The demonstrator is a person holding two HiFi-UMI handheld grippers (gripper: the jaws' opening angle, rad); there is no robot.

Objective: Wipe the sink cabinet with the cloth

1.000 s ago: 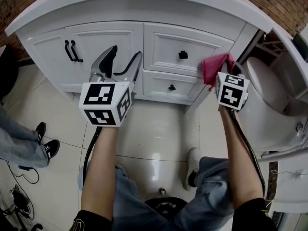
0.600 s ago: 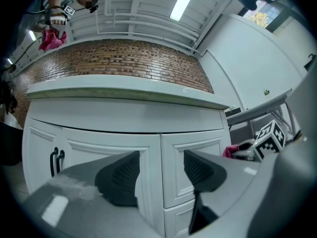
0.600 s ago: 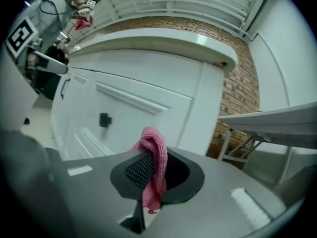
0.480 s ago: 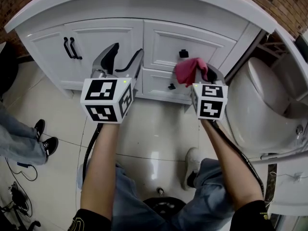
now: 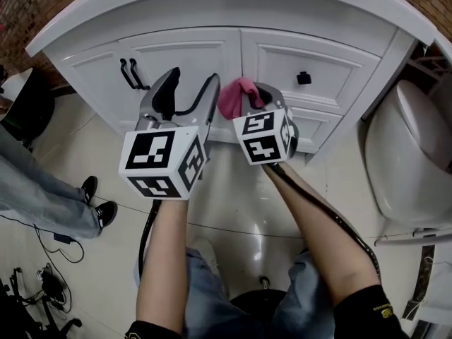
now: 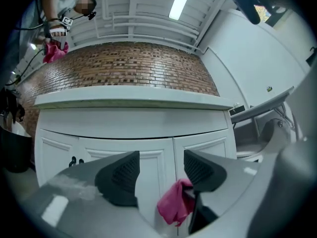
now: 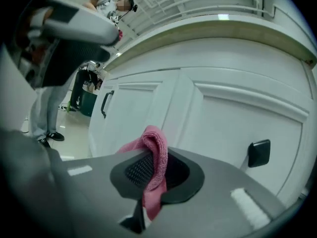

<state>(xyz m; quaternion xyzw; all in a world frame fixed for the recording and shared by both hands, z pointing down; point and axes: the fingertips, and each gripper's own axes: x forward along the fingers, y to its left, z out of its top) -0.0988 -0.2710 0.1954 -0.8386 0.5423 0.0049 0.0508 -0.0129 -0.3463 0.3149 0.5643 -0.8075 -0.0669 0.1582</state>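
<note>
Cloth (image 5: 234,97) pinched in right gripper (image 7: 157,171) at sink cabinet (image 5: 185,56); left gripper (image 6: 161,170) agape.

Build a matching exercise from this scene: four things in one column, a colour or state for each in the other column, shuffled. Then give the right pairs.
Column one
1. cloth
2. left hand-held gripper
3. right hand-held gripper
4. door handles

Column two
A. open, holding nothing
B. black
C. pink
D. shut on the cloth

Pairs: 1-C; 2-A; 3-D; 4-B
</note>
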